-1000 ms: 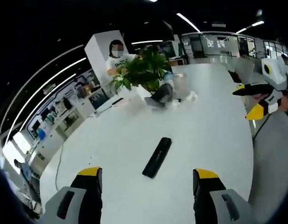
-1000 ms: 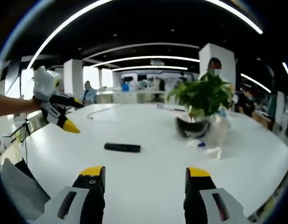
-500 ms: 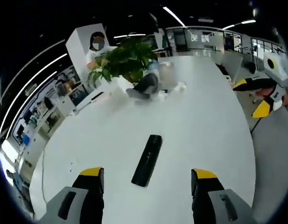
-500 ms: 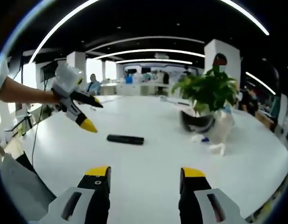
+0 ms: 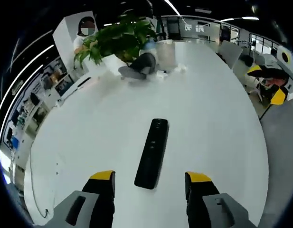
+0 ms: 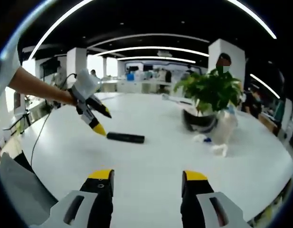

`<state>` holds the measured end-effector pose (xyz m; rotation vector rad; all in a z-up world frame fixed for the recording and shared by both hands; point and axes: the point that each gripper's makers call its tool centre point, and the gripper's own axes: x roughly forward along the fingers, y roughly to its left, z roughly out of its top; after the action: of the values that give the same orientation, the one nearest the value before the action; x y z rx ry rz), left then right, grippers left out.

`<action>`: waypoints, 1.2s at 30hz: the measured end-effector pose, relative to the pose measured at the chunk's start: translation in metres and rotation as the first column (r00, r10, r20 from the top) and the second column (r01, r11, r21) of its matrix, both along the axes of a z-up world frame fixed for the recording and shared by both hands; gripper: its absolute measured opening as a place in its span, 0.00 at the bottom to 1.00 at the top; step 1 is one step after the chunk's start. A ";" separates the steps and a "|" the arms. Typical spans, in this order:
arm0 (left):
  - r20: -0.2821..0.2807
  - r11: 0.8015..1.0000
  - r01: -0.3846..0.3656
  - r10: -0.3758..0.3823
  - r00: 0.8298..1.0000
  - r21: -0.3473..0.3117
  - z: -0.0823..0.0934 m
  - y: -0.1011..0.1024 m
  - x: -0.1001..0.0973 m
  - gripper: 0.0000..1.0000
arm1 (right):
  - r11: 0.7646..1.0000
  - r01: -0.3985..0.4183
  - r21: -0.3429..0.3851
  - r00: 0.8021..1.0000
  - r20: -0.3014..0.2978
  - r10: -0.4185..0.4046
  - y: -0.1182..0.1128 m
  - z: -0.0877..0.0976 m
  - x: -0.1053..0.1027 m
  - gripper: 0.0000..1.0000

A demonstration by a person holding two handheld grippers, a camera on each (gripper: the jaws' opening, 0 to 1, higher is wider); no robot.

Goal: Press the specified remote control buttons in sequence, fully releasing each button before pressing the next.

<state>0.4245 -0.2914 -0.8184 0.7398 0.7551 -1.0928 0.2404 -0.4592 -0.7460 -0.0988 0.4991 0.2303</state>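
Observation:
A slim black remote control (image 5: 152,153) lies flat on the white table (image 5: 217,123), pointing away from me between my left gripper's open jaws (image 5: 150,183); its near end sits just ahead of the yellow tips. In the right gripper view the same remote (image 6: 125,137) lies mid-table, and the left gripper (image 6: 103,122), held by a bare arm, hovers with its lower yellow tip right at the remote's left end. My right gripper (image 6: 147,176) stands open low over the table, well short of the remote, holding nothing. It also shows at the far right edge (image 5: 274,85).
A leafy green plant (image 6: 210,92) in a dark pot (image 6: 199,126) stands at the table's far side, with a pale bag (image 6: 222,135) and scraps beside it. A person stands behind the plant (image 5: 120,40). A thin cable (image 5: 46,185) runs along the left table edge.
The left gripper has come forward and down to the remote, which now lies between its jaws. The right gripper has hardly moved.

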 end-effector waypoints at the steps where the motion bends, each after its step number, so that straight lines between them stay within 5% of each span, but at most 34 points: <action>1: 0.000 1.000 0.005 -0.005 1.000 0.011 -0.004 -0.001 0.001 0.61 | 1.000 0.001 -0.001 1.000 -0.001 -0.001 0.000 0.000 0.000 0.55; 10: -0.050 0.996 0.051 -0.047 0.998 0.074 -0.025 -0.006 0.008 0.54 | 1.000 0.004 -0.001 1.000 -0.005 -0.004 -0.001 -0.001 -0.001 0.54; 22: -0.193 0.980 0.125 -0.094 0.977 0.155 -0.043 0.000 0.000 0.41 | 1.000 -0.002 -0.002 1.000 -0.002 0.002 0.000 -0.001 -0.001 0.54; 23: -0.223 0.983 0.082 -0.044 0.974 0.162 -0.044 0.001 -0.002 0.42 | 1.000 -0.002 -0.002 1.000 -0.002 0.002 0.000 -0.001 -0.001 0.54; 26: -0.198 0.971 0.156 -0.120 0.973 0.181 -0.044 0.002 0.000 0.42 | 1.000 -0.003 -0.003 1.000 -0.003 0.003 0.000 -0.002 0.000 0.54; 36: -0.219 0.962 0.169 -0.121 0.968 0.213 -0.047 0.005 0.007 0.38 | 1.000 -0.012 0.002 1.000 -0.001 0.012 0.002 -0.002 0.000 0.53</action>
<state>0.4316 -0.2866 -0.8651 0.8994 1.0278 -1.2407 0.2405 -0.4573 -0.7476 -0.0993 0.4996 0.2426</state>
